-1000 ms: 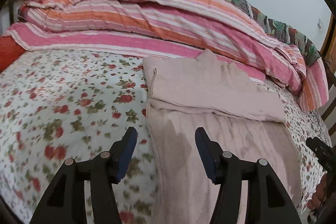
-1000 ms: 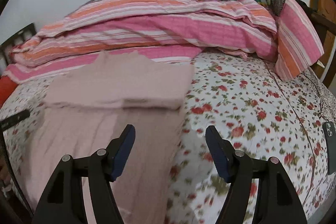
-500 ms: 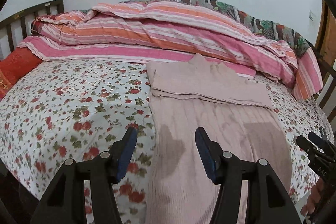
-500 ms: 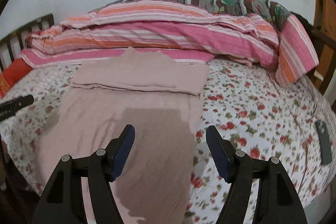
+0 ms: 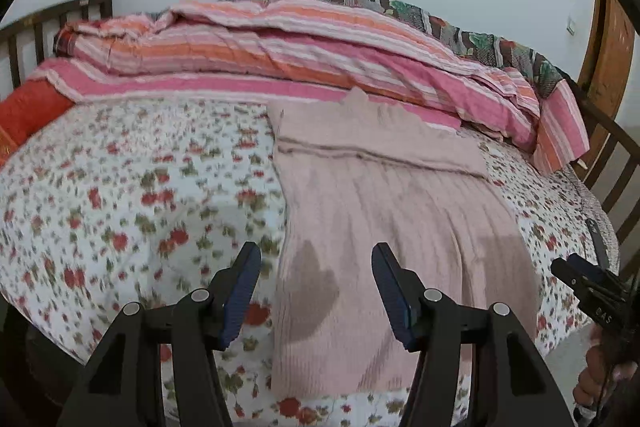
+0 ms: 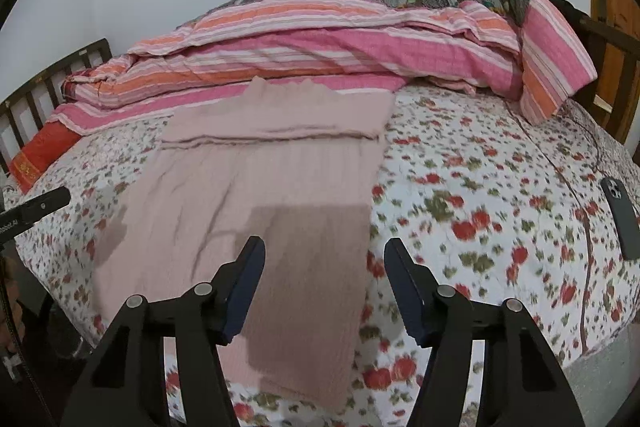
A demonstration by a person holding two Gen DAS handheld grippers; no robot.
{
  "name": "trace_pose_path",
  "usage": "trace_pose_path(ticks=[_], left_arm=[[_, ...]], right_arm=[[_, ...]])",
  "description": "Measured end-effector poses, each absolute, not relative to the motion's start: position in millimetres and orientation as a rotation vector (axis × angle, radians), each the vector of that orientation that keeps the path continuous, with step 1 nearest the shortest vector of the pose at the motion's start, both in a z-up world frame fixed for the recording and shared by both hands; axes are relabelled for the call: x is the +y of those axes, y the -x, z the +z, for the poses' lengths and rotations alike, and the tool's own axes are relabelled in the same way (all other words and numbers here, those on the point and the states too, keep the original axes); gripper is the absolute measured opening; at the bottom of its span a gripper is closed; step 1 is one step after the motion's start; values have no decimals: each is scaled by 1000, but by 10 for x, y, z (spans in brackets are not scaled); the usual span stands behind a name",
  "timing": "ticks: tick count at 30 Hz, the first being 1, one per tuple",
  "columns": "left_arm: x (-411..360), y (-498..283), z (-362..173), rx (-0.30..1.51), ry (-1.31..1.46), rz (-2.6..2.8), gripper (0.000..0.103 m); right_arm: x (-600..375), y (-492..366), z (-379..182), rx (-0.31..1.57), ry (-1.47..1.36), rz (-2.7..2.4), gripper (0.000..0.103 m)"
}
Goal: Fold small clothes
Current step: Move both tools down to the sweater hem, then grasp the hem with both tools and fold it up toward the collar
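Both claws hover with nothing between their fingers: the left gripper [image 5: 316, 287] stands apart, and the right gripper [image 6: 324, 283], just been closing slightly, stays apart. Below them the pale pink ribbed knit garment [image 5: 384, 203] lies flat on the floral bedsheet [image 5: 140, 187], its far end folded over, near the striped pink-and-orange quilt [image 5: 300, 55].

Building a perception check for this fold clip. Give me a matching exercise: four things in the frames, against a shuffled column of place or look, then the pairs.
Things:
1. pink garment
2. phone
3. striped quilt
4. red cushion

Place or look:
A. dark, flat on the floral sheet at the right edge
B. bunched along the far side of the bed
C. spread out, far end folded over
D. at the far left corner by the slatted bed frame

Pairs: 1-C, 2-A, 3-B, 4-D
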State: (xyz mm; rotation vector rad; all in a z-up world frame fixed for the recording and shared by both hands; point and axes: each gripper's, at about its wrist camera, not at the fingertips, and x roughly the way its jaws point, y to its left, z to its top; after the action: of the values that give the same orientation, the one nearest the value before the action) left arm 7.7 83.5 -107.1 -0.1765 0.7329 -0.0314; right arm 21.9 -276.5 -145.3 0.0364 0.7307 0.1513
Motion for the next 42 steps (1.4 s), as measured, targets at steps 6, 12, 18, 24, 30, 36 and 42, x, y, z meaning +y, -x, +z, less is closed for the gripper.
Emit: trace_pose_path(ticks=[6, 12, 18, 24, 30, 36, 42], left_arm=[[962, 177, -1443, 769, 191, -49, 64], [1023, 185, -1784, 811, 270, -112, 65], [997, 40, -2028, 863, 298, -142, 50], [995, -2, -2077, 858, 318, -157, 45], [1038, 63, -2127, 891, 405, -210, 19], [1010, 187, -2000, 837, 418, -236, 7], [1198, 307, -1499, 721, 513, -263, 7]], right_arm=[[-2938, -133, -1762, 770, -107, 152, 61], [-2962, -91, -2004, 807, -120, 204, 48], [-2888, -123, -2209, 850, -121, 252, 34], [-2778, -158, -2358, 872, -125, 277, 34], [-2739, -80, -2381, 870, -143, 317, 18], [-2724, 15, -2269, 832, -146, 344, 5], [-3072, 133, -1849, 706, -300, 373, 5]])
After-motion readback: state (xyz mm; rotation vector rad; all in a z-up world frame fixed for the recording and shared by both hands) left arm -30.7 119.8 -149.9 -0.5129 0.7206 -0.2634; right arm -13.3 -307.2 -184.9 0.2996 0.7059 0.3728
